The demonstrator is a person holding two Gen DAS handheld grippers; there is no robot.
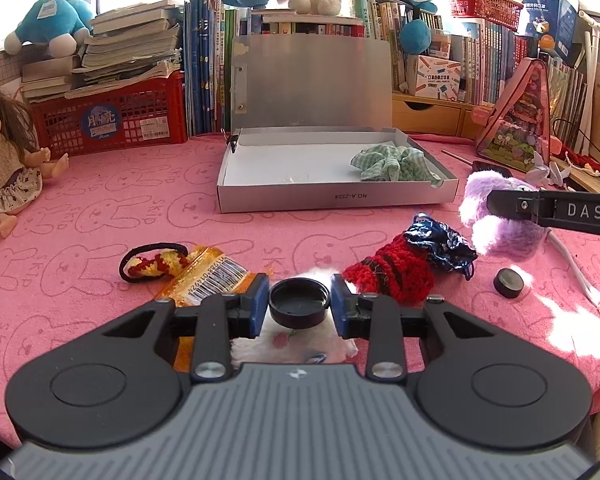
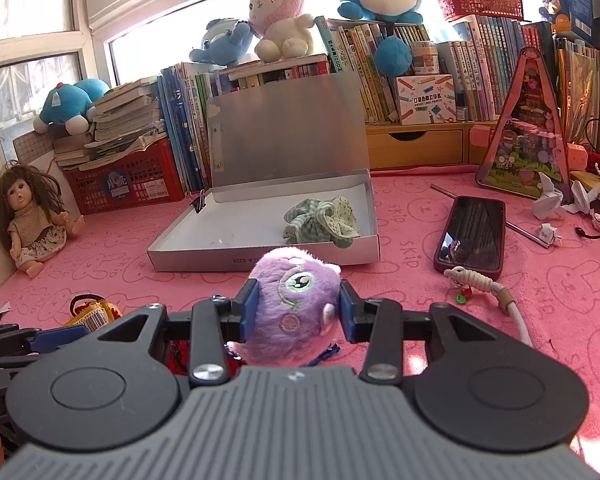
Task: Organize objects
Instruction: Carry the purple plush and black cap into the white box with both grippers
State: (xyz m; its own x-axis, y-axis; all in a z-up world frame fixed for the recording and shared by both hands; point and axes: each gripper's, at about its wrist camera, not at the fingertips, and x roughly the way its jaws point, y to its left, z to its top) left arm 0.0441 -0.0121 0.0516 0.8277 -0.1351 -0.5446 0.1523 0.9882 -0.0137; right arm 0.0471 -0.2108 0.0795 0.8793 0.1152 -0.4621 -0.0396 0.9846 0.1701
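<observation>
Left gripper [image 1: 299, 306] is clamping a round black plastic cap [image 1: 299, 303], open side up, between its 2 blue pads; the jaws are standing narrow on its rim. The cap is hanging clear above a white fluffy plush [image 1: 296, 346] lying just under the jaws.

Right gripper [image 2: 298, 310] is squeezing a purple furry plush toy with an embroidered green eye [image 2: 296, 308]; the jaws are closed on its sides and the fur is bulging out ahead of the pads and below them.

Ahead of both pairs of jaws, the open white cardboard box with a raised silver lid [image 1: 336, 200] is sitting on the pink bunny-print cloth [image 1: 100, 216], holding only a green checked fabric bundle [image 1: 394, 162] in its right corner.

Risks, as judged:
1. The cap is being gripped on a thin, hard, curved rim; any tilt or bump could be pivoting it out of the pads, and it would be rolling across the cloth.
2. The plush is soft, so the hold could be creeping loose in transit.
3. Both grippers are heading for 1 box; the arms are standing near each other and could be colliding.
4. The box front wall could be catching a low approach.
</observation>
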